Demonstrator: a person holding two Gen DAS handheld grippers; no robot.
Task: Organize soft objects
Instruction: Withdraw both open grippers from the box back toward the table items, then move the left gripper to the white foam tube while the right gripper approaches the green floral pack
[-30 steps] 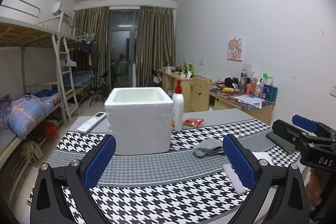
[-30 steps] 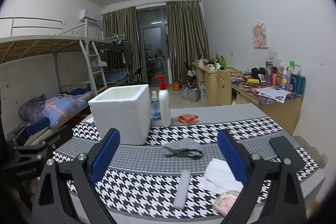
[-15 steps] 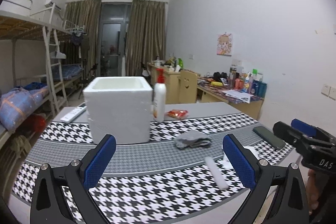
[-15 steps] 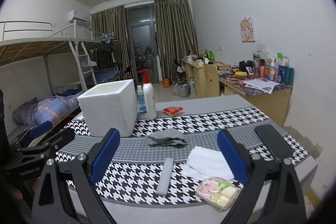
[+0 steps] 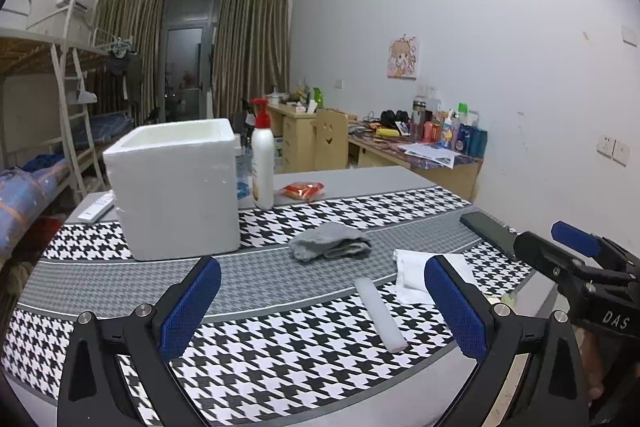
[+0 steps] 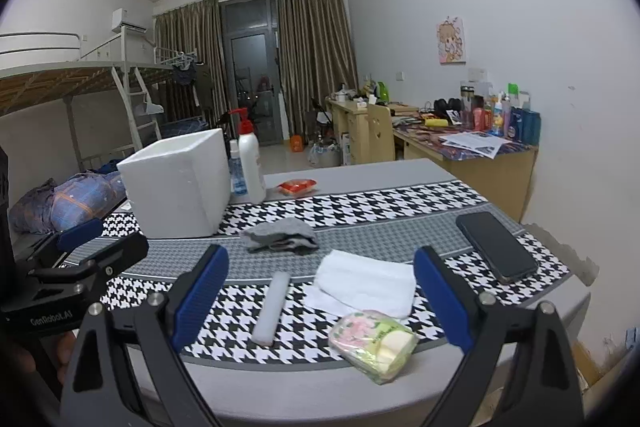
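A crumpled grey cloth (image 5: 329,241) (image 6: 280,235) lies mid-table on the houndstooth mat. A folded white towel (image 6: 366,282) (image 5: 414,275) rests nearer me, with a white foam strip (image 6: 271,307) (image 5: 381,313) to its left. A clear bag of pastel sponges (image 6: 374,343) sits at the table's front edge. A white foam box (image 5: 176,187) (image 6: 178,183), open on top, stands at the back left. My left gripper (image 5: 322,307) hovers open before the strip. My right gripper (image 6: 322,301) is open above the towel and strip, holding nothing.
A white pump bottle (image 5: 263,163) and an orange packet (image 5: 302,190) stand behind the box. A black phone (image 6: 496,247) lies at the right of the table (image 6: 304,387). A remote (image 5: 96,207) lies left of the box. Bunk beds stand left, desks right.
Both grippers have pulled back and swung right, so the towel, the phone and the sponge bag have come into view. Nothing on the table has moved.
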